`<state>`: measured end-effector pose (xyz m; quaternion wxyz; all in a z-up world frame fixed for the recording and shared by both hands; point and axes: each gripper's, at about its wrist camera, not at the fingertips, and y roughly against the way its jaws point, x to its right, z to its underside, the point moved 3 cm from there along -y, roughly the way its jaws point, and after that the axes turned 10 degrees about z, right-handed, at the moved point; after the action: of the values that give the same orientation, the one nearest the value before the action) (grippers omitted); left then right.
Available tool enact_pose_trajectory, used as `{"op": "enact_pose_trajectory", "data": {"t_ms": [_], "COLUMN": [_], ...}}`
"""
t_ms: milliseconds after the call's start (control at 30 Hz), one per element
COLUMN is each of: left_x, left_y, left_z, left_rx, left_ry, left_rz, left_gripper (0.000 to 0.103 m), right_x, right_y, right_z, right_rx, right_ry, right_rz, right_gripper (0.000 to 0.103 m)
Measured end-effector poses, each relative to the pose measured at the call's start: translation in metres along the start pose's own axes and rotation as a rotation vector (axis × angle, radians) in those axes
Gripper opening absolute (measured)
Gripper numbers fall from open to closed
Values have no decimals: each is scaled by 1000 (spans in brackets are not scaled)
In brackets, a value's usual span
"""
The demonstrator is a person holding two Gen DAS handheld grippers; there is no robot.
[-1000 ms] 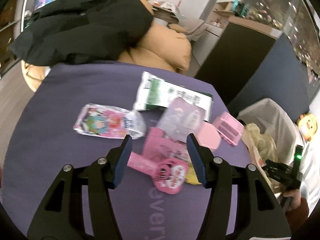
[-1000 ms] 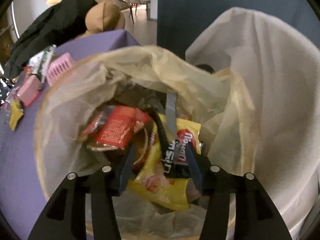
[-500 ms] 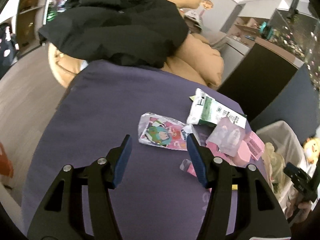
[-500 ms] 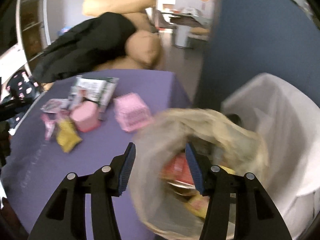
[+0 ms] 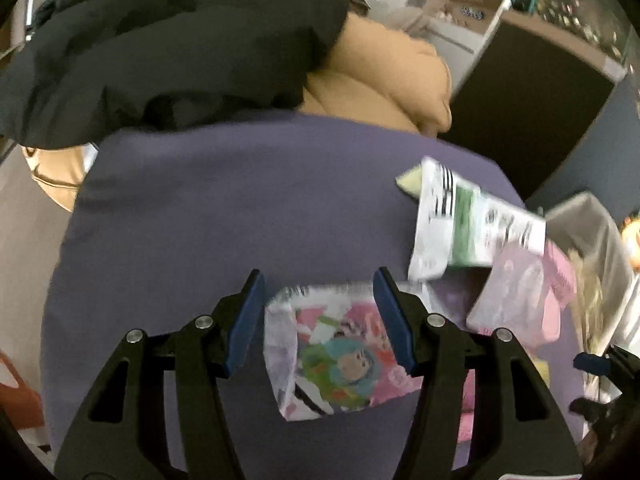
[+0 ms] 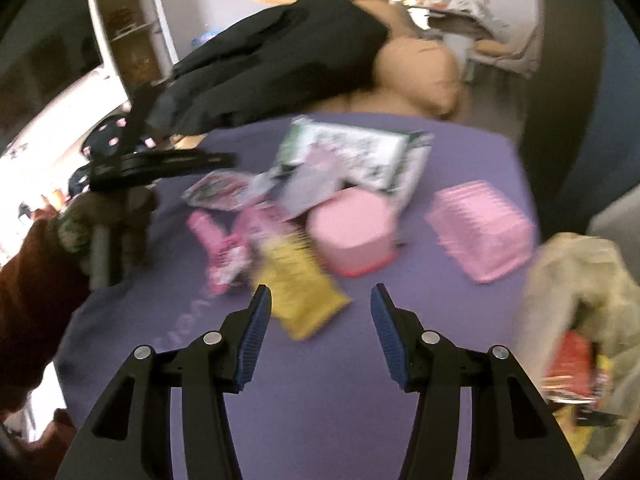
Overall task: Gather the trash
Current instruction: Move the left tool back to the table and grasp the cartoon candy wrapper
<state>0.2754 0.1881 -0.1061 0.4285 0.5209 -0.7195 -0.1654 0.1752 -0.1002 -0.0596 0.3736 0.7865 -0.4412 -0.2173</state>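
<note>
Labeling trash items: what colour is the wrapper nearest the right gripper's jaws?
Yellow; the wrapper shows best in the right wrist view, though blurred.

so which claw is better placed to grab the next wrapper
Left. The left claw is open, its tips either side of the cartoon wrapper. The right claw is open over bare purple cloth.

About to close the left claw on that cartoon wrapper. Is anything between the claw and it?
Nothing visible does. The left claw is open and the cartoon wrapper lies flat on the purple table right between its fingers; the green-and-white packet sits off to the right.
</note>
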Motion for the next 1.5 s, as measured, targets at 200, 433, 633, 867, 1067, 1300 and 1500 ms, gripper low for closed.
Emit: {"op": "enact_pose_trajectory", "data": {"t_ms": [200, 433, 633, 867, 1067, 1300, 1500], "left_x": [-3, -16, -22, -7, 6, 23, 26], "left_y": [25, 77, 89, 63, 24, 16, 34], "left_z": [28, 49, 43, 32, 25, 38, 56], "left_rx": [-33, 84, 135, 116, 22, -1, 35], "left_ry": [71, 96, 110, 59, 10, -1, 71], "left_rz": [107, -9, -8, 72, -10, -81, -29], "left_gripper": [53, 53, 53, 53, 53, 21, 8], "right_x": [-49, -66, -72, -46, -4, 38, 13], "right_y": [-22, -40, -46, -27, -12, 7, 11], "right_z": [-9, -33, -29, 2, 24, 34, 34], "right_rx": [26, 75, 36, -19, -52, -32, 0], "right_ry": [141, 223, 283, 260, 167, 27, 50], "right_rz": [-4, -12, -4, 5, 61, 56, -9], "right_gripper": [49, 49, 42, 26, 24, 48, 52]}}
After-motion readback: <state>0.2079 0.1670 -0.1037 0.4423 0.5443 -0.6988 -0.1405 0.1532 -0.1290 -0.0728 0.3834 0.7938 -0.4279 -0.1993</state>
